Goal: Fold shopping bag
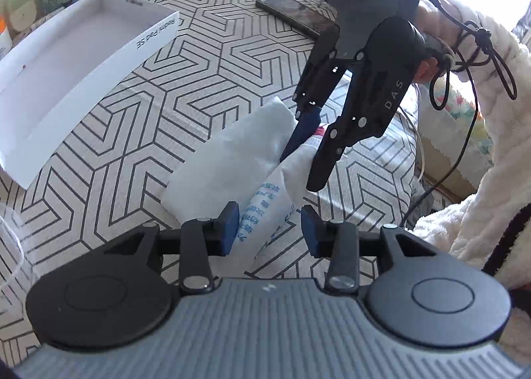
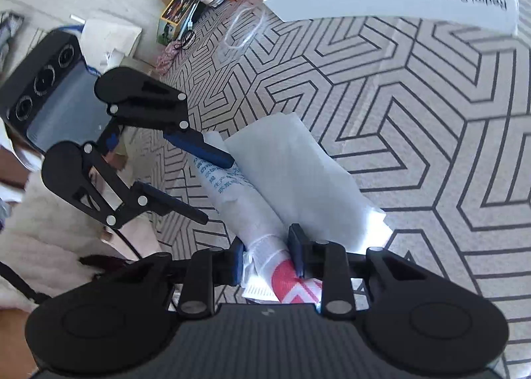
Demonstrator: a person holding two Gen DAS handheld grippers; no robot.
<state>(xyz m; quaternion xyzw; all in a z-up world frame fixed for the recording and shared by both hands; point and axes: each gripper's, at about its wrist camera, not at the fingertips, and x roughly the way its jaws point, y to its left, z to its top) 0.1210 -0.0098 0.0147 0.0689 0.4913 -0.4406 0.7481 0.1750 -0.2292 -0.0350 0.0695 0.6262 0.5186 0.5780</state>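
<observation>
A: The shopping bag (image 2: pixel 292 176) lies on the patterned surface (image 2: pixel 415 133) as a long, narrow, partly folded strip, with the blue print on one layer and a red-and-white end nearest the right tool (image 2: pixel 268 258). How would you take this fold?

B: From the bag itself first. The right tool has its pads pressed on the bunched red-printed end, so that end is held. I'd keep the grip low and flat, because thin plastic like this will likely slip or spring back if lifted high.

A: And the left tool (image 2: pixel 217 191)?

B: Its jaws stand apart around the printed end of the strip, one finger lying over the plastic and the other beside it; in its own view the pads do not press on the bag, so it holds nothing. I'd have it close on both layers together before anything is carried over, otherwise only the top sheet may move.

A: Anything nearby to mind?

B: The white box lid (image 1: pixel 83 57) sits well apart, and the phone (image 1: pixel 298 16) is beyond the right tool. Both look clear of the fold; the loose layers are the greater risk.
</observation>
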